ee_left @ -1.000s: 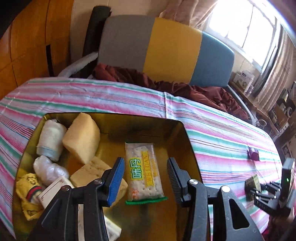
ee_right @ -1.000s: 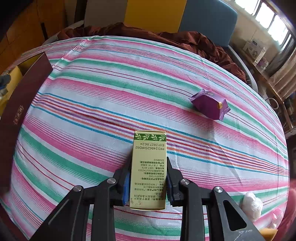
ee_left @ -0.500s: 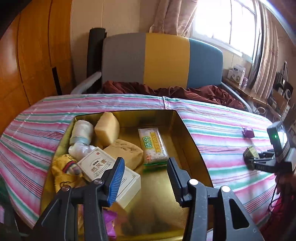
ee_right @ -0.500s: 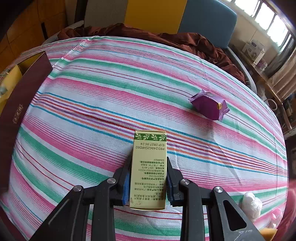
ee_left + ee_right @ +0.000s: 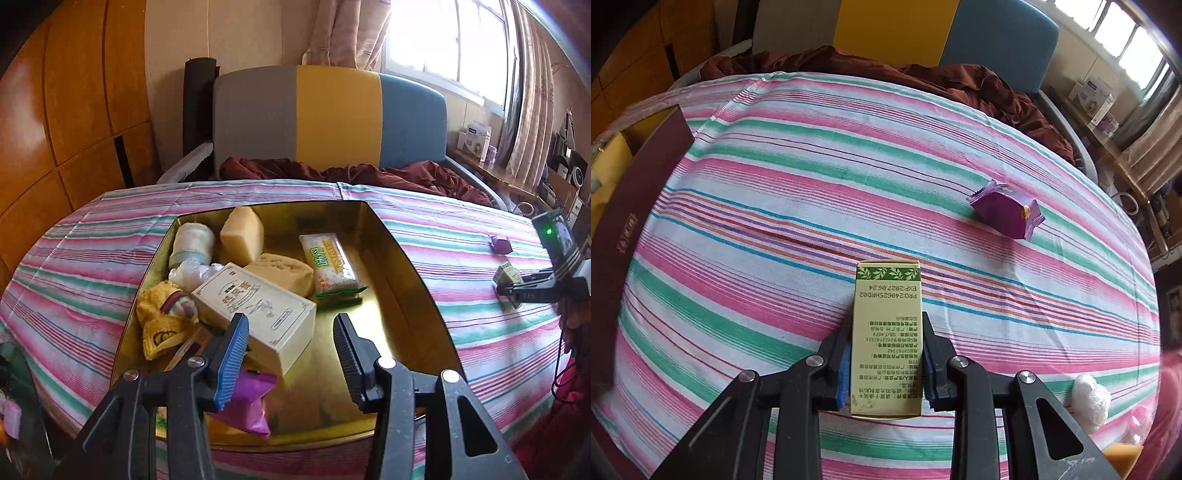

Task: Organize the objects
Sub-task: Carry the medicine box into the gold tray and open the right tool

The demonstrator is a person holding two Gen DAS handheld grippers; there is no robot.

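Gripping a pale green carton between both pads, the right gripper is closed on its long sides, the carton's far end with a leaf band jutting forward past the fingertips over the striped tablecloth; whether the carton touches the cloth cannot be told; a purple wrapped packet lies on the cloth farther on and to the right, well apart from the carton; a white plastic-wrapped lump sits near the cloth's near right edge; a dark red box wall stands along the left edge; the left gripper hangs wide open and holds nothing, above the near end of a gold tin; inside the tin lie a white printed box just ahead of the left pad, two yellow sponges, a cracker packet toward the right wall, a white roll in the far left corner, a yellow cloth by the left wall, and a purple packet at the near edge; in the left view the carton shows far right, outside the tin.
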